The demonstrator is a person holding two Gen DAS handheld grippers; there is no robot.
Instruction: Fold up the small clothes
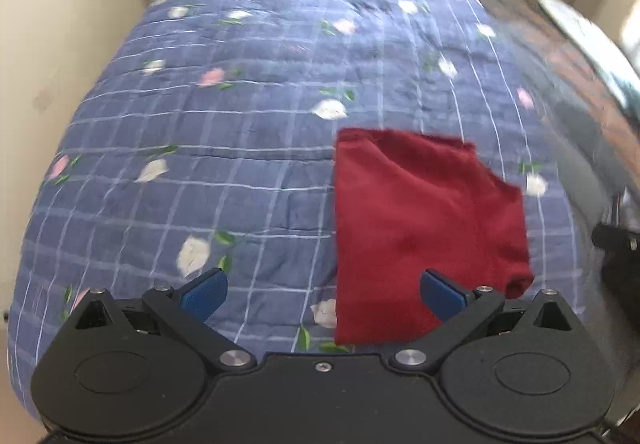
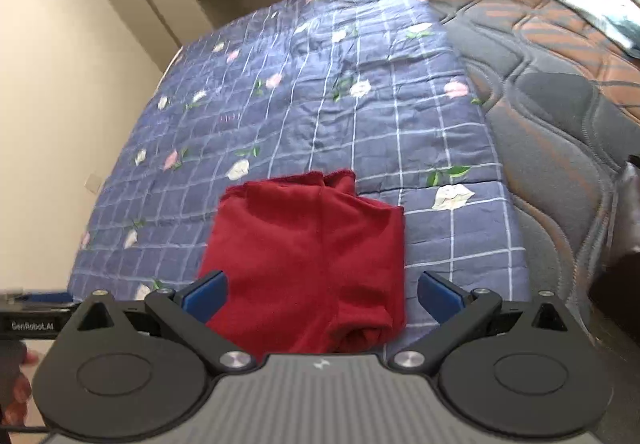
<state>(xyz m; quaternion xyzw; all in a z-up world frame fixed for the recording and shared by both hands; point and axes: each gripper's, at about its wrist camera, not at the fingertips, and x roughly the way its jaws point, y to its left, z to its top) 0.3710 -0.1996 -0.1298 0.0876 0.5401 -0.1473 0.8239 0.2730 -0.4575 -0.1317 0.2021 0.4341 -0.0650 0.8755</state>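
A small dark red garment (image 1: 424, 228) lies folded into a rough rectangle on a blue checked quilt with flowers (image 1: 248, 132). In the left wrist view it sits right of centre, and my left gripper (image 1: 324, 292) hovers open above its near left edge, holding nothing. In the right wrist view the red garment (image 2: 308, 256) lies straight ahead, its near end rolled under at the right. My right gripper (image 2: 322, 294) is open over that near end, blue pads wide apart on either side of the cloth.
The quilt (image 2: 360, 116) covers the left part of a bed; a grey and orange quilted mattress (image 2: 560, 92) shows to its right. A cream wall (image 2: 60, 104) borders the left side. The other gripper's body (image 2: 32, 318) and a hand show at far left.
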